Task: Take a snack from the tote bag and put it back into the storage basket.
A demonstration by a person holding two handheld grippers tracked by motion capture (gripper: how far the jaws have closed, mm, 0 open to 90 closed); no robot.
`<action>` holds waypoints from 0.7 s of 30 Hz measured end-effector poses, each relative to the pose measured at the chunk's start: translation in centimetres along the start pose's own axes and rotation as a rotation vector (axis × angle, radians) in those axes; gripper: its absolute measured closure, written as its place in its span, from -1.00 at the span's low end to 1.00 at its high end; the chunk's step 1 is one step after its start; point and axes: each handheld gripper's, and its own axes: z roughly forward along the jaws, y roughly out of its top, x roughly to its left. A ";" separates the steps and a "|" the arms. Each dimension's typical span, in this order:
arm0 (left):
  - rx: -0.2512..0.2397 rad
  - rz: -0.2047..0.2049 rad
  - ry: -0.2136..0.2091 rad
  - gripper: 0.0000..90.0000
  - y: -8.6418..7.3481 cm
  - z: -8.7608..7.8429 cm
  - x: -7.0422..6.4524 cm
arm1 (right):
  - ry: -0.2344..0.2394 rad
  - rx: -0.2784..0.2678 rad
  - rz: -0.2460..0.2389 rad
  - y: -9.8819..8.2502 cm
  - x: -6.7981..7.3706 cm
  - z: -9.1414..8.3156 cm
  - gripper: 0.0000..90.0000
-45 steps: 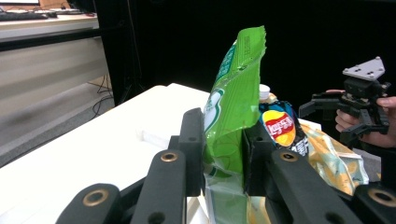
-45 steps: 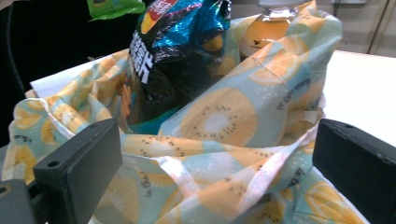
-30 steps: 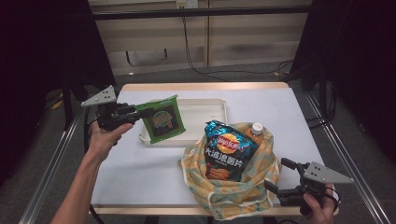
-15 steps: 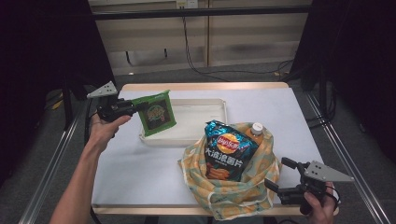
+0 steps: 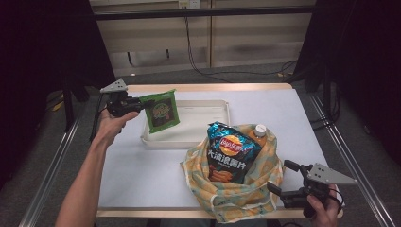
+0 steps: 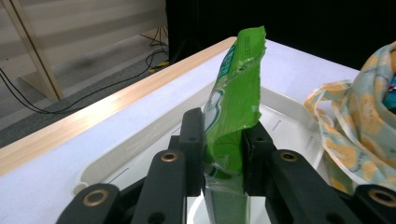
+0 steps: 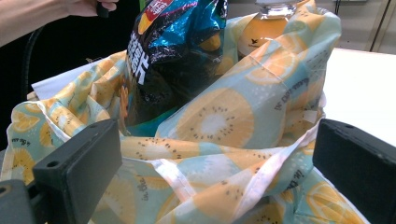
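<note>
While the left tongs (image 5: pixel 138 103) are gripping a green packet (image 5: pixel 162 110) by its edge, that packet is hanging over the left end of the tray (image 5: pixel 213 107), apparently clear of the tray floor. Seen in the left gripper view, the jaws are pinching the crumpled film of the packet (image 6: pixel 233 98) narrowly, with the top of it sticking up past them. The right tongs (image 5: pixel 279 179) are standing wide and holding nothing, right of the tray and just beside the fruit-print bag (image 5: pixel 255 189), whose cloth is lying between the jaws in the right gripper view without being pressed. A blue crisp bag (image 5: pixel 230 153) and an orange bottle (image 5: pixel 258 132) are sitting upright in that bag, in front of the tray.

Judging from this, the work in hand is moving snacks from bag to tray, and the packet is about to be set down. Risks are gathering around that release:

- Thin, slick film is being held at one edge only, so the packet may be slipping or swinging.
- Letting go this close to the tray's left wall could be leaving the packet propped on the rim or tipping it onto the worktop (image 5: pixel 142 170).
- Loose cloth near the open right tongs could be snagging, tugging the bag and toppling the bottle.
</note>
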 end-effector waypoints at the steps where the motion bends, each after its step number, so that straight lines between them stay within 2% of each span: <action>1: 0.003 0.002 0.002 0.66 0.0 0.1 0.2 | 0.001 0.000 0.000 0.0 0.0 0.0 -0.99; 6: -0.010 -0.001 0.014 0.66 0.1 0.9 1.5 | 0.005 0.001 -0.001 0.0 0.0 0.1 -0.99; 8: 0.007 -0.016 0.014 0.66 -0.1 1.3 2.0 | 0.007 0.000 -0.002 0.0 0.0 0.1 -0.99; 10: 0.023 -0.015 0.024 0.65 -0.2 1.7 2.5 | 0.006 0.001 -0.006 0.0 0.0 0.1 -0.99; 16: -0.005 -0.041 0.016 0.65 -0.5 3.0 3.5 | 0.007 0.003 0.001 -0.1 -0.1 0.0 -0.99; 18: 0.010 -0.036 0.016 0.65 -0.7 3.6 3.7 | 0.008 0.003 0.004 -0.1 0.0 0.0 -0.99; 19: 0.006 -0.049 0.033 0.65 -0.9 3.9 3.8 | 0.009 0.004 0.004 -0.1 0.0 0.0 -0.99; 21: 0.003 -0.058 0.023 0.65 -1.1 4.1 4.1 | 0.011 0.003 0.001 -0.1 0.0 -0.1 -0.99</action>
